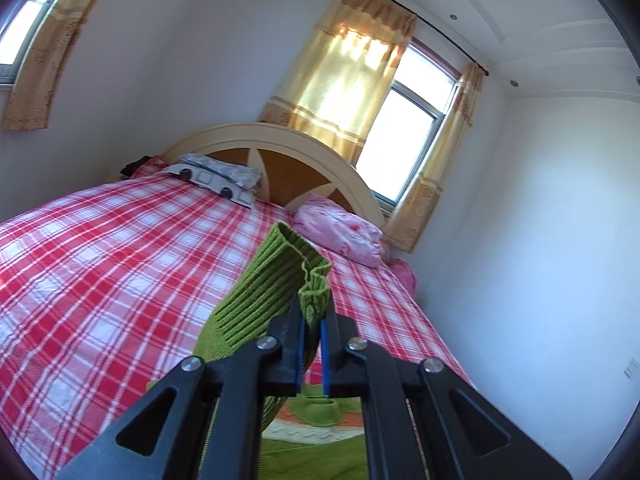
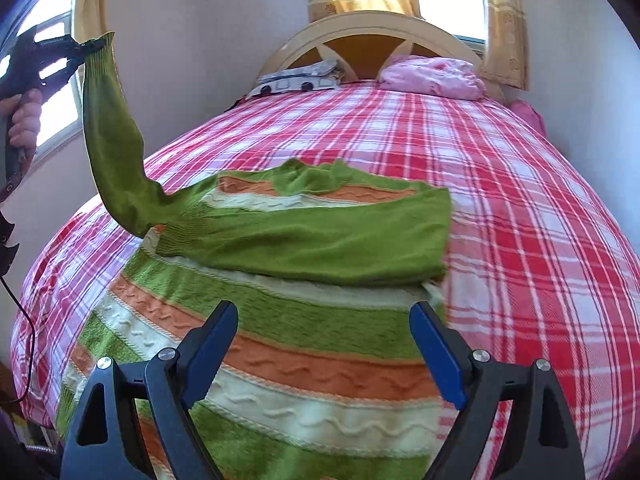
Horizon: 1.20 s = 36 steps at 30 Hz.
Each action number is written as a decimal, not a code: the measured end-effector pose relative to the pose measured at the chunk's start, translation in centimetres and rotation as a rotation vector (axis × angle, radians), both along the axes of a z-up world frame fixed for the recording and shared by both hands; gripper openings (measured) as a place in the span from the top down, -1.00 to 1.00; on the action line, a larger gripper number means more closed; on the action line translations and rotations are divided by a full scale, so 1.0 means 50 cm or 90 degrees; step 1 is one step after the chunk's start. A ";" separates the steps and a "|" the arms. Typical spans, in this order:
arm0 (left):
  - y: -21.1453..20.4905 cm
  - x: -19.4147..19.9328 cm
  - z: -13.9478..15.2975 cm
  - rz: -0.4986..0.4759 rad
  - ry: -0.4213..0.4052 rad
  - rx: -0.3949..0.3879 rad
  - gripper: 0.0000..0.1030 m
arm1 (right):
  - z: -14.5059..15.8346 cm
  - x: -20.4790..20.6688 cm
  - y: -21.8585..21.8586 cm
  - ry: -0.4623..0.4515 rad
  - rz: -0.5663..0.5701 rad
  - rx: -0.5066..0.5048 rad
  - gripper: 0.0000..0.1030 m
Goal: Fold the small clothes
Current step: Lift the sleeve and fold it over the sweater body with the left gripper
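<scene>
Bedroom scene, with a small knitted sweater (image 2: pixel 280 340) in green, orange and cream stripes spread flat on a bed covered by a red-and-white checked sheet (image 2: pixel 540 240).

Progress, judged from the layout: roughly at the sleeve stage. One plain green sleeve (image 2: pixel 320 236) already folded across the chest, lying flat from the right edge toward the left. Other green ribbed-cuff sleeve (image 2: pixel 108 132) lifted high off the bed, stretched up and to the left. Left to do, by the look of it: laying that raised sleeve over the body, then folding the striped body itself, which lies at full length.

Left gripper (image 2: pixel 78 50), black with blue pads, pinched tight on the ribbed cuff of the raised sleeve, held by a hand (image 2: pixel 26 120) at the far left edge. Right gripper (image 2: pixel 324 354) hovering above the lower striped part of the sweater, jaws spread wide, nothing between them and no contact visible.

Right wrist view only: whole sweater, folded sleeve, raised sleeve from shoulder to cuff, the hand and a dark cable trailing below it.

Left wrist view only: close look at the grip, with the cuff (image 1: pixel 292 264) bunched between the nearly closed blue pads of the left gripper (image 1: pixel 312 324) and standing up beyond the tips; the sweater mostly hidden beneath. Also a wider room: arched cream headboard (image 1: pixel 280 140), yellow curtain (image 1: pixel 352 80) and a second window at far left.
</scene>
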<state>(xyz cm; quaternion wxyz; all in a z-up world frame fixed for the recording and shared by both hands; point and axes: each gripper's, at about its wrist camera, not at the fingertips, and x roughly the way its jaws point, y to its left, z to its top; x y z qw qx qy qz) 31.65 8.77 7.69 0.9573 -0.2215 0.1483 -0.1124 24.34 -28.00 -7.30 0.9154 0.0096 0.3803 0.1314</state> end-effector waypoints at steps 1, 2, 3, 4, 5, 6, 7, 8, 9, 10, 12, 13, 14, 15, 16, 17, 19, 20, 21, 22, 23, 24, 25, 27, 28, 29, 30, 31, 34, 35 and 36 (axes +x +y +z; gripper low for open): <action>-0.014 0.004 0.004 -0.007 -0.001 -0.001 0.88 | -0.002 -0.003 -0.009 0.001 -0.006 0.001 -0.71; -0.033 0.010 0.005 -0.017 -0.002 -0.003 0.88 | -0.007 -0.008 -0.022 0.005 -0.014 0.001 -0.71; -0.047 0.015 0.006 -0.023 -0.002 -0.003 0.88 | -0.011 -0.011 -0.029 0.009 -0.017 0.000 -0.71; -0.068 0.021 0.007 -0.032 -0.001 -0.002 0.88 | -0.015 -0.015 -0.035 0.012 -0.020 0.001 -0.71; -0.083 0.023 0.006 -0.038 -0.001 -0.001 0.88 | -0.020 -0.019 -0.042 0.016 -0.022 0.001 -0.71; -0.104 0.029 0.003 -0.046 0.001 0.003 0.88 | -0.026 -0.024 -0.047 0.020 -0.023 0.002 -0.71; -0.121 0.032 0.001 -0.053 0.001 0.006 0.88 | -0.031 -0.028 -0.051 0.023 -0.025 0.003 -0.71; -0.143 0.036 -0.001 -0.059 0.003 0.010 0.88 | -0.038 -0.032 -0.057 0.028 -0.027 0.005 -0.71; -0.164 0.042 -0.006 -0.067 0.006 0.012 0.88 | -0.044 -0.035 -0.061 0.032 -0.028 0.009 -0.71; -0.182 0.046 -0.012 -0.071 0.010 0.013 0.88 | -0.050 -0.037 -0.063 0.038 -0.028 0.013 -0.71; -0.225 0.054 -0.031 -0.085 0.022 0.015 0.88 | -0.065 -0.041 -0.066 0.050 -0.027 0.020 -0.71; -0.247 0.056 -0.041 -0.088 0.025 0.019 0.88 | -0.072 -0.042 -0.066 0.056 -0.026 0.023 -0.71; -0.275 0.059 -0.057 -0.091 0.030 0.028 0.88 | -0.079 -0.045 -0.065 0.061 -0.023 0.025 -0.71; -0.294 0.062 -0.071 -0.097 0.035 0.031 0.88 | -0.083 -0.048 -0.064 0.064 -0.021 0.025 -0.71; -0.315 0.066 -0.085 -0.102 0.043 0.037 0.88 | -0.087 -0.051 -0.064 0.066 -0.019 0.025 -0.71; -0.342 0.070 -0.108 -0.105 0.055 0.050 0.88 | -0.092 -0.055 -0.065 0.068 -0.017 0.027 -0.71; -0.381 0.075 -0.138 -0.110 0.068 0.070 0.88 | -0.098 -0.060 -0.067 0.070 -0.017 0.027 -0.71; -0.400 0.077 -0.155 -0.110 0.074 0.087 0.88 | -0.100 -0.063 -0.068 0.071 -0.017 0.025 -0.71; -0.419 0.078 -0.174 -0.108 0.081 0.106 0.88 | -0.100 -0.065 -0.070 0.069 -0.018 0.025 -0.71; -0.435 0.080 -0.188 -0.112 0.087 0.118 0.88 | -0.100 -0.067 -0.072 0.067 -0.021 0.023 -0.71; -0.451 0.079 -0.204 -0.114 0.093 0.133 0.88 | -0.100 -0.070 -0.075 0.065 -0.026 0.024 -0.71; -0.470 0.079 -0.222 -0.115 0.102 0.151 0.88 | -0.101 -0.072 -0.079 0.065 -0.030 0.028 -0.71; -0.481 0.078 -0.236 -0.118 0.107 0.163 0.88 | -0.101 -0.073 -0.081 0.065 -0.033 0.032 -0.71; -0.509 0.074 -0.263 -0.127 0.122 0.185 0.86 | -0.102 -0.077 -0.086 0.064 -0.040 0.038 -0.71; -0.521 0.072 -0.274 -0.130 0.130 0.190 0.86 | -0.103 -0.079 -0.087 0.063 -0.041 0.040 -0.71; -0.531 0.069 -0.284 -0.137 0.139 0.197 0.85 | -0.103 -0.079 -0.087 0.062 -0.042 0.040 -0.71; -0.542 0.065 -0.291 -0.147 0.147 0.206 0.75 | -0.105 -0.080 -0.088 0.060 -0.043 0.037 -0.71; -0.552 0.061 -0.295 -0.161 0.152 0.216 0.66 | -0.107 -0.080 -0.087 0.060 -0.044 0.033 -0.71; -0.570 0.036 -0.288 -0.186 0.135 0.250 -0.03 | -0.109 -0.081 -0.086 0.062 -0.038 0.039 -0.71; -0.567 0.018 -0.275 -0.188 0.115 0.258 -0.35 | -0.110 -0.081 -0.087 0.063 -0.037 0.040 -0.71; -0.561 0.007 -0.266 -0.191 0.101 0.263 -0.51 | -0.111 -0.080 -0.088 0.065 -0.037 0.041 -0.71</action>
